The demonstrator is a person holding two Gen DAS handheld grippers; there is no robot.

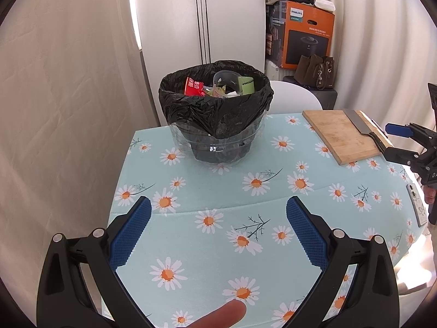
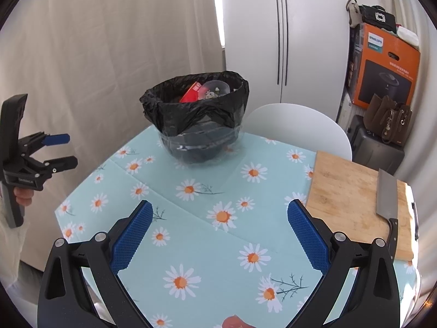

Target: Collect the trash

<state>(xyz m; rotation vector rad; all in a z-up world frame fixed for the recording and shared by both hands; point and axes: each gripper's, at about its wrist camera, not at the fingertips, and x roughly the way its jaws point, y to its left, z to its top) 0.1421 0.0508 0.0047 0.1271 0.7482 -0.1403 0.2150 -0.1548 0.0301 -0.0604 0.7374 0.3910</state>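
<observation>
We held both tools back from the work, over the near part of the table [image 1: 191, 246] with its daisy-print cloth, and that seemed right for a moment when nothing loose was left to pick up. Our left gripper [image 1: 218, 232] stood with its blue pads spread wide and nothing between them, hovering above bare cloth; our right gripper [image 2: 220, 235] was spread just as wide and equally empty, a little further toward the bamboo cutting board [image 2: 352, 191]. The trash bin [image 1: 215, 114], a clear plastic tub lined with a black bag [image 1: 218, 109] whose top was folded out over the rim, sat toward the far edge of the table, well apart from both grippers. We judged the fold was there to keep the liner open and stop it slipping inside. The trash itself lay in the bin: a red wrapper [image 1: 194, 86], a clear cup [image 1: 226, 79], a green scrap [image 1: 247, 84] and some paper, heaped nearly to the rim. A cleaver [image 2: 386, 199] rested flat across the board, its handle toward us, touching nothing else. We saw no litter on the cloth in either view, so the collecting looked done; gathering the bag's rim seemed the likely step, which would call for both grippers at opposite sides.
</observation>
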